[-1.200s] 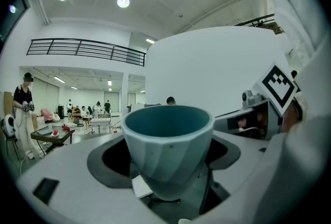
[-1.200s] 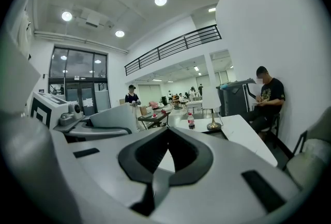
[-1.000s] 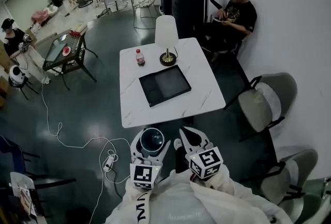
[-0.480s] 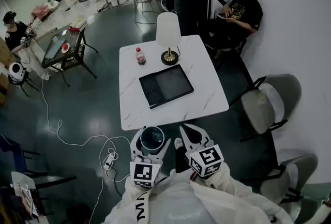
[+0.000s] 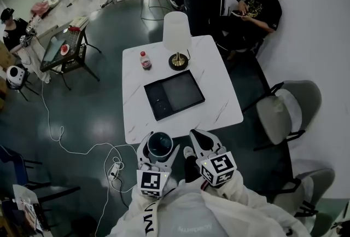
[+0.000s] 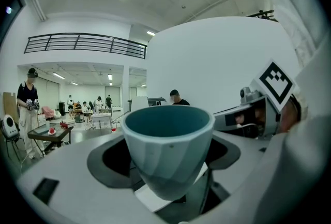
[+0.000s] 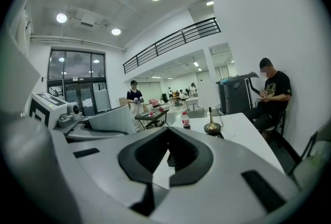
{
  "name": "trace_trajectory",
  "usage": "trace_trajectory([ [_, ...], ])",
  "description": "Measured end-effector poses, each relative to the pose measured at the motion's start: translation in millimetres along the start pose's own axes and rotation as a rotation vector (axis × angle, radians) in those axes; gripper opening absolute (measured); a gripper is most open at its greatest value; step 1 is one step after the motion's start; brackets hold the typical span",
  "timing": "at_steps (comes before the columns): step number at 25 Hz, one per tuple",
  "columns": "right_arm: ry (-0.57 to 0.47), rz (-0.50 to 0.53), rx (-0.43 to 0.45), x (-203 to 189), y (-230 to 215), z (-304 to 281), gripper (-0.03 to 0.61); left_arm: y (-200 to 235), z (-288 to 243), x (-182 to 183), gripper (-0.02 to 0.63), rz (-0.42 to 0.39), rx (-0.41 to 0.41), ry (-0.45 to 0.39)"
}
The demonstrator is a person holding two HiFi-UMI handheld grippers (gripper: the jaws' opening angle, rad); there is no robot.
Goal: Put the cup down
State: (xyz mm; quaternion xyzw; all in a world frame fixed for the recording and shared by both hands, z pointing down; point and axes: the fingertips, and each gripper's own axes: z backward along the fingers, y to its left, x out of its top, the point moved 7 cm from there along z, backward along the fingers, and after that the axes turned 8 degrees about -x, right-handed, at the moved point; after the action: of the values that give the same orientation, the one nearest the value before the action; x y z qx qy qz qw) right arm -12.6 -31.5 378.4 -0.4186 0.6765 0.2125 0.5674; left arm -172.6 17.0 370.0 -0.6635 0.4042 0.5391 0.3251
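Teal cup [image 5: 160, 145], white veined table [image 5: 219, 104], black tray [image 5: 174, 93]

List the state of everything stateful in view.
left hand-held gripper: shut on cup
right hand-held gripper: shut, empty
cup: upright, held in air, not on table
bottle: upright on table, capped
lamp: upright on table
tray: flat on table

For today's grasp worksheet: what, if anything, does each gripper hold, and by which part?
The left gripper holds the teal cup by its lower body, with the rim free above the jaws. The right gripper holds nothing; its jaws are together.
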Motion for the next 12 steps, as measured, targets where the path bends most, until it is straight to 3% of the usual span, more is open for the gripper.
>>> trace_trajectory([
  [12,0.026,-0.006,-0.012,5,-43,-59,0.006,38,-64,-5,0.402,0.015,0.007,0.025],
])
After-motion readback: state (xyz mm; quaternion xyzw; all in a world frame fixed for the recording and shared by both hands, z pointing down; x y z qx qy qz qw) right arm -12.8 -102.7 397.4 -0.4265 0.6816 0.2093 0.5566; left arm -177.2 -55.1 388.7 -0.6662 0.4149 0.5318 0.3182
